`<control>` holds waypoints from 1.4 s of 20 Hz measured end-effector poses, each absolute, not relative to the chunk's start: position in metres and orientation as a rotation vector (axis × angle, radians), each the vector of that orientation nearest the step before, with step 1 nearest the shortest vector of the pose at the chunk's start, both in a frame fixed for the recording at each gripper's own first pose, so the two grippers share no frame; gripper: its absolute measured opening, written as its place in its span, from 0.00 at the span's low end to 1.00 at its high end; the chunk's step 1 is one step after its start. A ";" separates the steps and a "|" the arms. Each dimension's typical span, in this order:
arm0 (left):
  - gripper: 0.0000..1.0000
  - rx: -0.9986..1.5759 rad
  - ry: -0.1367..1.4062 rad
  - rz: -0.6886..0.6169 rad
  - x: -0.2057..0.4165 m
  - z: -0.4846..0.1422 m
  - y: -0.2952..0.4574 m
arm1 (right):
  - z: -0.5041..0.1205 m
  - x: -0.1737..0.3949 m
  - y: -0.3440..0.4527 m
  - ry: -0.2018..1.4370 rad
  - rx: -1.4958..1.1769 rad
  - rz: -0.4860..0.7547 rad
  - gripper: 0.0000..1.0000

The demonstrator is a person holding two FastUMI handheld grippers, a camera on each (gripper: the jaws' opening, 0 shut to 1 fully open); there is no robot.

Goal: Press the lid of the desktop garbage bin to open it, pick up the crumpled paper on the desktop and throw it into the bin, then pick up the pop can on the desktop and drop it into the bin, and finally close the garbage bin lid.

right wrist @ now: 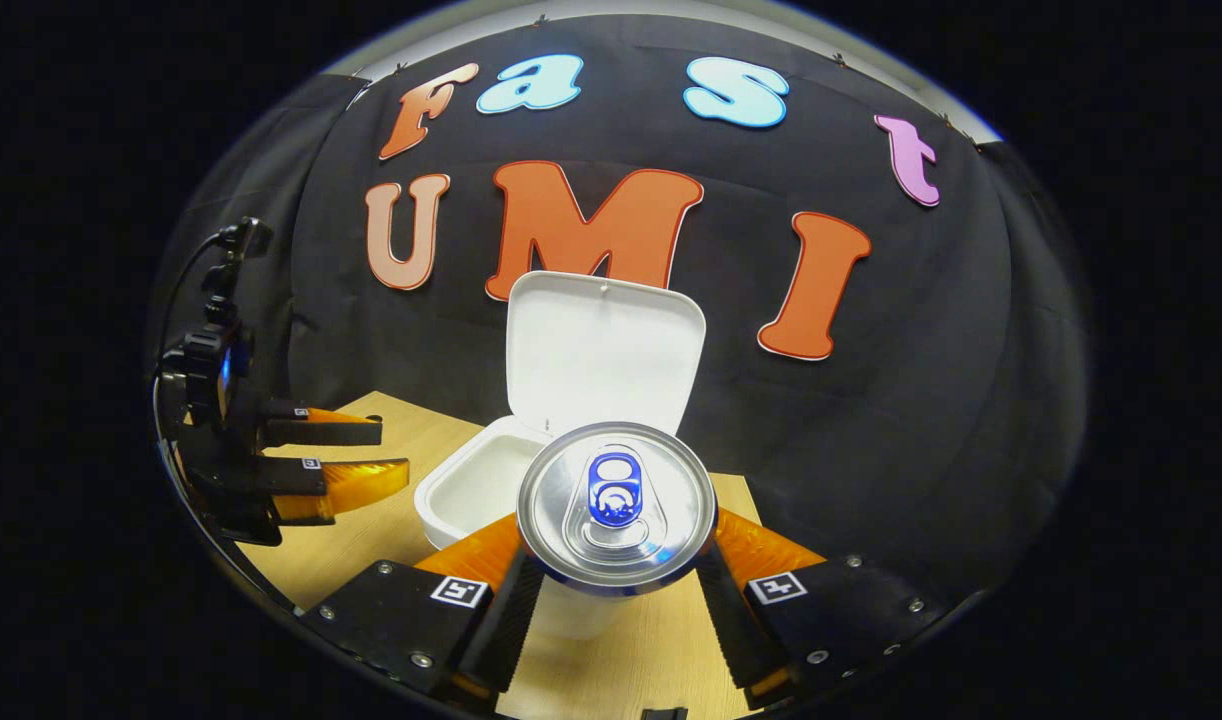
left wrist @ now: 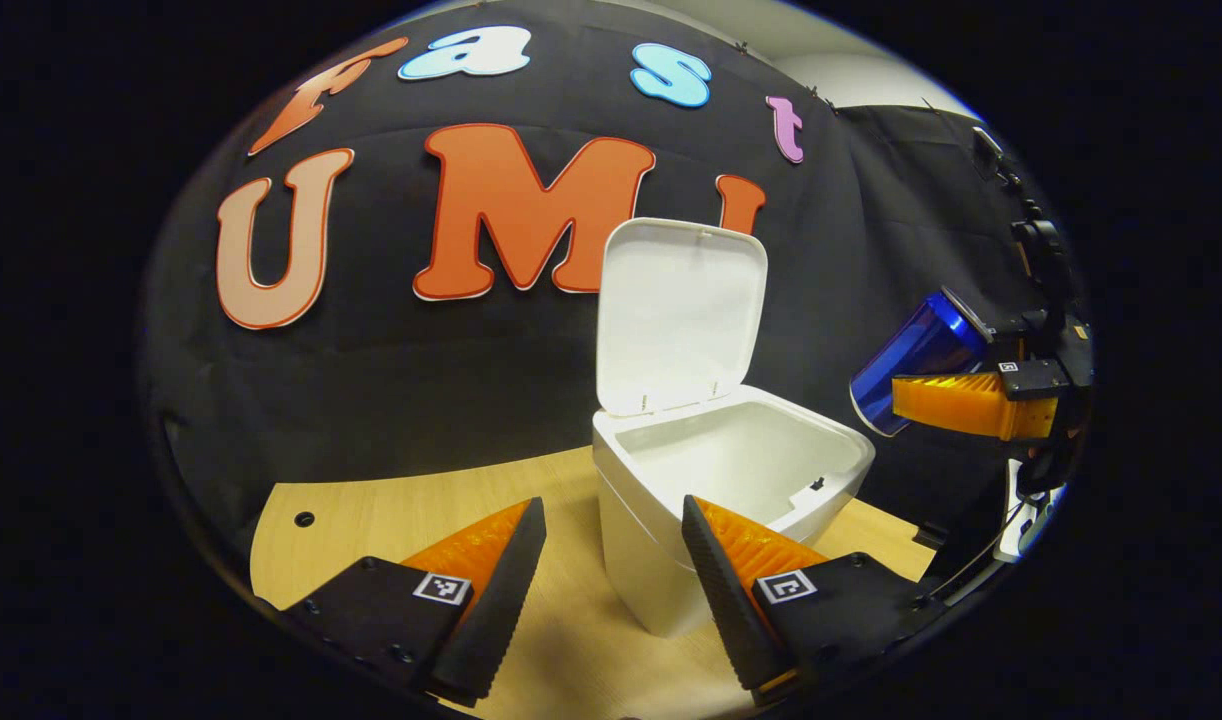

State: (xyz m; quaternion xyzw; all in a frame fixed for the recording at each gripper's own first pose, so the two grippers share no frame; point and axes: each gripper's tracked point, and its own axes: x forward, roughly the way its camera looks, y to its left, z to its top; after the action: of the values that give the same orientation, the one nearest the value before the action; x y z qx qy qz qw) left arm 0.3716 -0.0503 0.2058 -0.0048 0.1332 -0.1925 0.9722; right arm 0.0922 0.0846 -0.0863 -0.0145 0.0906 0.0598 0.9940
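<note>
Right gripper view: right gripper (right wrist: 619, 580) clamped on pop can (right wrist: 618, 507), silver top, blue tab, blue body, held above the white garbage bin (right wrist: 471, 490). Lid (right wrist: 601, 350) stands upright. Bin sits mid-counter (right wrist: 371, 520). Left gripper (left wrist: 611, 580) gapes wide, empty, beside bin.

No readable text — only small square coded tags on the gripper fingers (left wrist: 789, 586).

Left hand-held gripper (left wrist: 611, 590): jaws spread wide, nothing between them, held low over the desk (left wrist: 371, 520) near its front edge. Right hand-held gripper (right wrist: 616, 590): raised, both fingers clamped against the pop can (right wrist: 618, 505).
</note>
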 end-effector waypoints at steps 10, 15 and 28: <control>0.88 0.000 0.256 -0.247 0.362 0.210 -0.003 | -0.108 0.122 0.092 0.215 -0.017 0.170 0.80; 0.87 -0.007 0.260 -0.227 0.354 0.211 0.003 | -0.126 0.127 0.097 0.238 -0.017 0.178 0.80; 0.88 -0.016 0.279 -0.178 0.342 0.202 0.027 | -0.150 0.142 0.095 0.267 -0.012 0.179 0.80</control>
State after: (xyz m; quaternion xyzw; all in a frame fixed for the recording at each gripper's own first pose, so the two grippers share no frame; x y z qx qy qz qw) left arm 0.3423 0.0269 0.2018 -0.0080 0.1390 -0.0884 0.9863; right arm 0.1424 0.0953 -0.1495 -0.0059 0.1328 0.0891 0.9871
